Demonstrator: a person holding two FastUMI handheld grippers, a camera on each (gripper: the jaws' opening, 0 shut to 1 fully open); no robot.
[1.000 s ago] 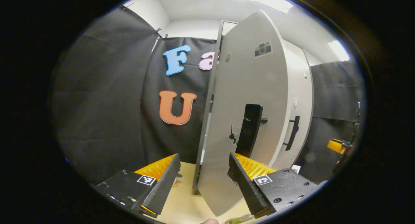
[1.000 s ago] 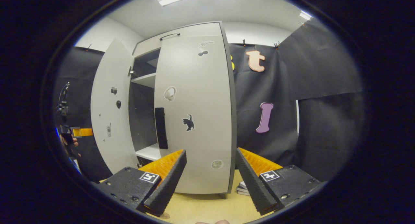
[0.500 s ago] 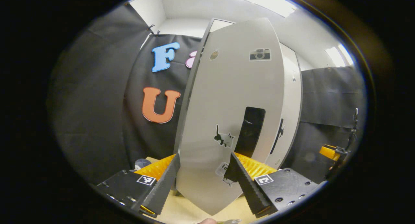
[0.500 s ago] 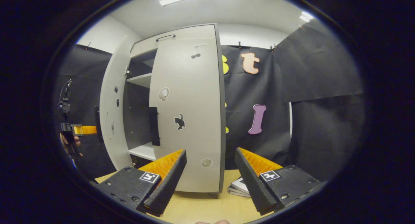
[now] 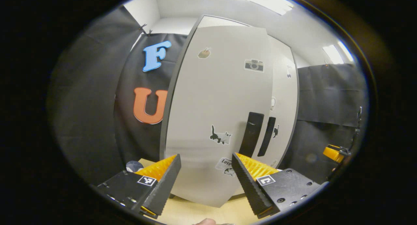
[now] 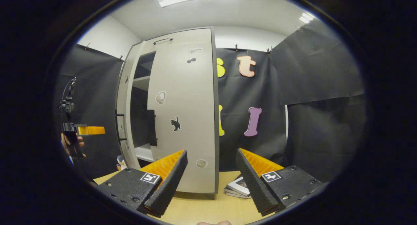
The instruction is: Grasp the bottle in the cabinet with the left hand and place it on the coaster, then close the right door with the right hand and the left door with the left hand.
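Left gripper (image 5: 203,179): fingers apart, empty; left door (image 5: 218,114) ahead, nearly closed. Right gripper (image 6: 211,176): fingers apart, empty; right door (image 6: 185,120) ahead, books (image 6: 239,188) behind its right finger.

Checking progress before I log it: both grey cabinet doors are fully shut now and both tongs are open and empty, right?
Not quite. The right gripper view shows the grey left cabinet door ajar, with a dark gap beside the closed grey right cabinet door. The left tongs and right tongs are indeed open and empty.
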